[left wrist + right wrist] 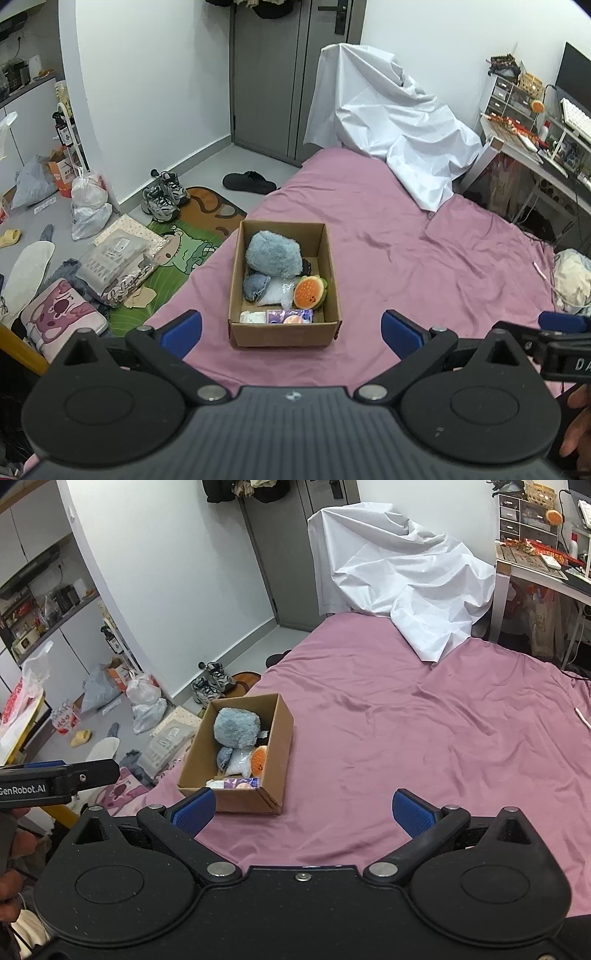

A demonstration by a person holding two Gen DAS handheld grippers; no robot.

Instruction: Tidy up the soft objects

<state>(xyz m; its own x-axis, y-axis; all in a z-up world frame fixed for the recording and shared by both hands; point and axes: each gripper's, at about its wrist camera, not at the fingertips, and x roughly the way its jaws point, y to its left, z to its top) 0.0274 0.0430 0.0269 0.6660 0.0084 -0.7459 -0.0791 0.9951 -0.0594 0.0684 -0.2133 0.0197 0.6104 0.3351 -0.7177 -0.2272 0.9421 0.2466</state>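
Cardboard box [284,332] on the pink bed [424,266] holds plush toys [273,254]; left gripper [291,330] and right gripper [303,812] both spread apart, empty

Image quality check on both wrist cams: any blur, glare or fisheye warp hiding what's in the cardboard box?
Left wrist view: even, soft light, no glare; open brown cardboard box sharp, fluffy grey-blue plush and orange fruit-slice plush readable; door frame bows, corners vignette. Right wrist view: same light, box smaller and off-centre, contents partly hidden by its wall; walls curve strongly.
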